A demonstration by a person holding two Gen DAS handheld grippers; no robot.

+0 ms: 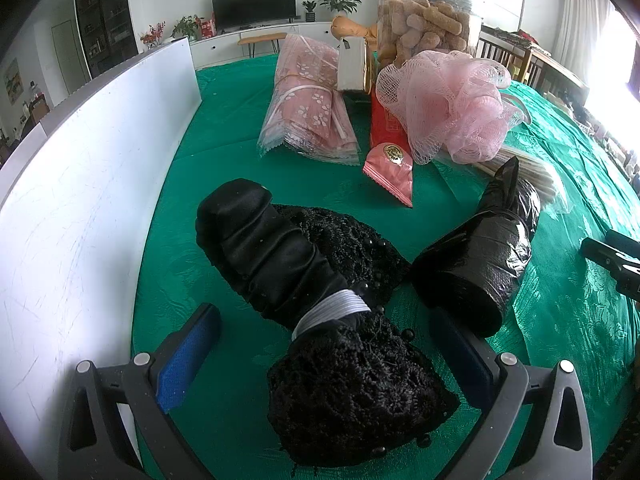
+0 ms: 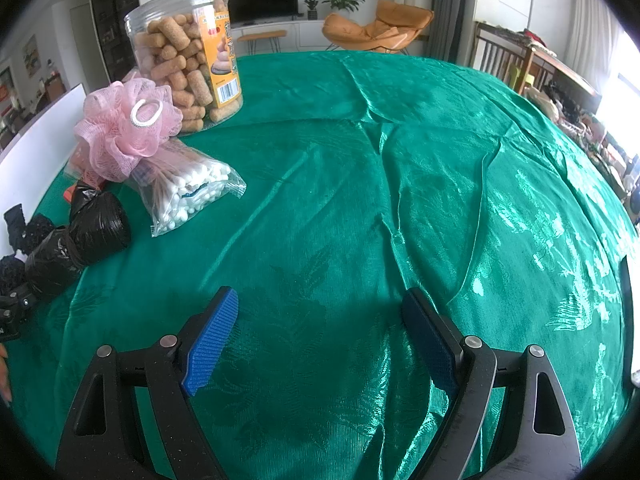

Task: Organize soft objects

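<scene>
Between the spread left tongs (image 1: 324, 344), untouched on the green-clothed bench (image 1: 224, 152), lies a black lace-and-satin fabric bundle (image 1: 320, 300): probably light, limp; grip its white-banded waist. Right tongs (image 2: 320, 336) gape empty.

Nothing is legible: the snack jar's yellow label (image 2: 224, 68) carries a barcode and characters (too blurred to read).

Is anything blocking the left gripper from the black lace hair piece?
Nothing visible. The black lace hair piece already lies between the open left gripper fingers, pads clear of it; the black bag roll sits beside it.
</scene>
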